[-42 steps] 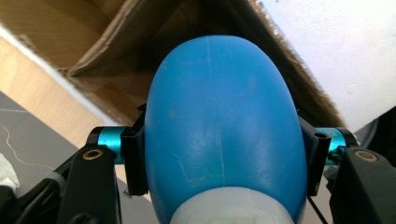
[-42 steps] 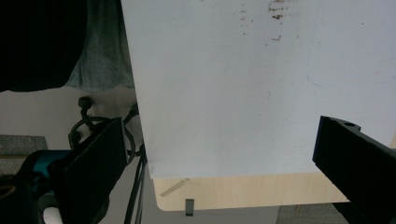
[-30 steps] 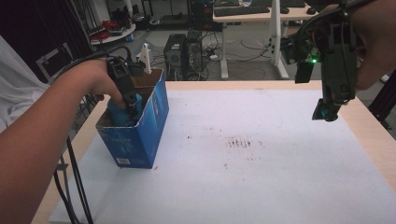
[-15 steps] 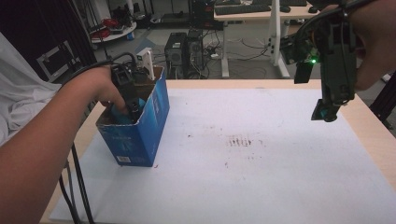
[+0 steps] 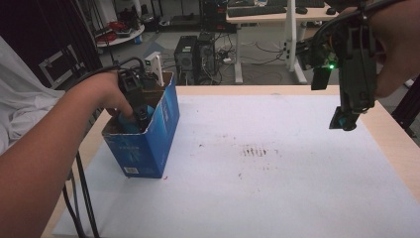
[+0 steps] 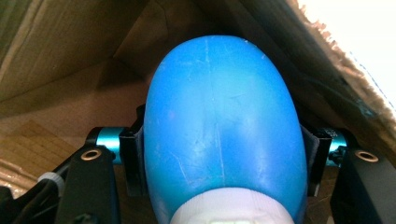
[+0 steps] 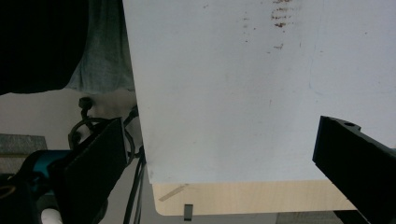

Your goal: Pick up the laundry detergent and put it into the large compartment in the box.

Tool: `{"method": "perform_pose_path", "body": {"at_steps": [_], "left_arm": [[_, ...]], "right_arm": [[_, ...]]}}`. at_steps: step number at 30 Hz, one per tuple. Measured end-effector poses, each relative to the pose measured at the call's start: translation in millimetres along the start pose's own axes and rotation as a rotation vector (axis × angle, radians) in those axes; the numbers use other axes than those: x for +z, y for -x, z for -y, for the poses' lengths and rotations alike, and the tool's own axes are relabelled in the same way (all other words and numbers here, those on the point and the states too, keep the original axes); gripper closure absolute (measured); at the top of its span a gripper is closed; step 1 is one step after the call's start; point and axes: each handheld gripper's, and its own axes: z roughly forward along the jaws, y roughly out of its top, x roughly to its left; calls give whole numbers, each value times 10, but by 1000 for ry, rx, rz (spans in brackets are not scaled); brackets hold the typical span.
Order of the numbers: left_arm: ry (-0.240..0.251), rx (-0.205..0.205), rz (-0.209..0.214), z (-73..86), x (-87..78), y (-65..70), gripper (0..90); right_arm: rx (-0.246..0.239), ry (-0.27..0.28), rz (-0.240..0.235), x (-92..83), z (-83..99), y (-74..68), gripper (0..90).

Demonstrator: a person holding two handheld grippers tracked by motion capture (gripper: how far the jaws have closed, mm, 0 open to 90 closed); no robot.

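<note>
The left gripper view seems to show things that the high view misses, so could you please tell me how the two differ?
The left gripper view alone shows the grip close up: both jaws of the left tool press the sides of a blue bottle, whose white collar sits at the bottom edge, with brown cardboard walls around it.

The high view alone shows the blue box from outside on the white table cover, and the right tool held above the table, holding nothing.

Both show the left tool reaching into the box and the blue bottle.

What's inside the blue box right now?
The left gripper reaches into the blue box, its jaws clamped on a rounded blue bottle. The hand and bottle hide the box's bottom.
</note>
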Motion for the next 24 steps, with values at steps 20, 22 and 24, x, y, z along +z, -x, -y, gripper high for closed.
{"method": "perform_pose_path", "body": {"at_steps": [20, 22, 24], "left_arm": [[-17, 9, -24, -2, -150, 12, 288], [-7, 2, -23, 15, -191, 14, 287], [-6, 3, -31, 18, -209, 18, 271]], "right_arm": [[-3, 16, 5, 2, 61, -6, 22], [-9, 16, 5, -4, 57, -15, 22], [-7, 18, 4, -5, 57, -17, 22]]}}
